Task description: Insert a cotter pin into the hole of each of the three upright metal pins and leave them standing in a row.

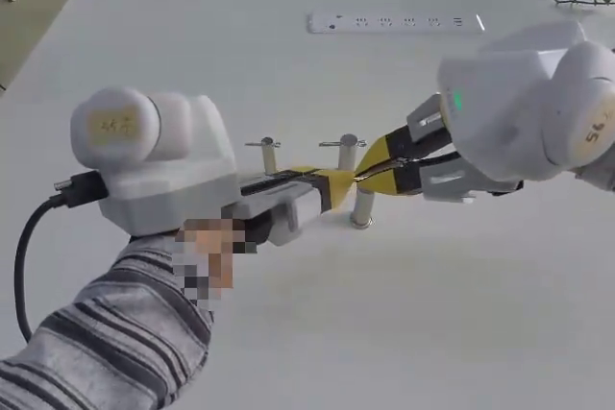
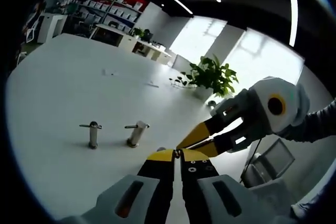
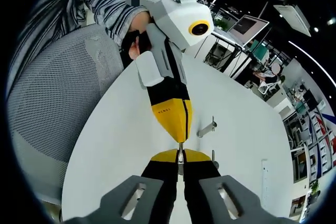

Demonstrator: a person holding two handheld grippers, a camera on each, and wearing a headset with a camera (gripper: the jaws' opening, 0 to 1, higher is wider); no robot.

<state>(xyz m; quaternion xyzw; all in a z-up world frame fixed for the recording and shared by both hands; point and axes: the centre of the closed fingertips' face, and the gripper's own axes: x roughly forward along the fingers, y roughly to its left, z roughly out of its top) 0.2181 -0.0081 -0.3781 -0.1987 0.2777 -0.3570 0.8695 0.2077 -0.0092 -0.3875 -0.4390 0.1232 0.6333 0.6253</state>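
Landmark: the near metal pin (image 1: 363, 208), upright on the white table (image 1: 288, 333).

- Left gripper (image 1: 339, 180) and right gripper (image 1: 365, 176) meet tip to tip directly above this pin, at the level of its hidden top.
- Right jaws are pinched narrow on a thin metal sliver, judged to be the cotter pin (image 3: 180, 153).
- Left jaws are pressed together. I cannot tell whether they also grip the sliver or only steady it.
- Holding both tips at the pin's top appears meant to line the cotter pin up with the hole.
- Behind the landmark stand two more metal pins, one (image 1: 269, 154) to its left and one (image 1: 348, 152) straight behind, each already carrying a crosswise cotter pin.
- Judgement: last insertion under way.
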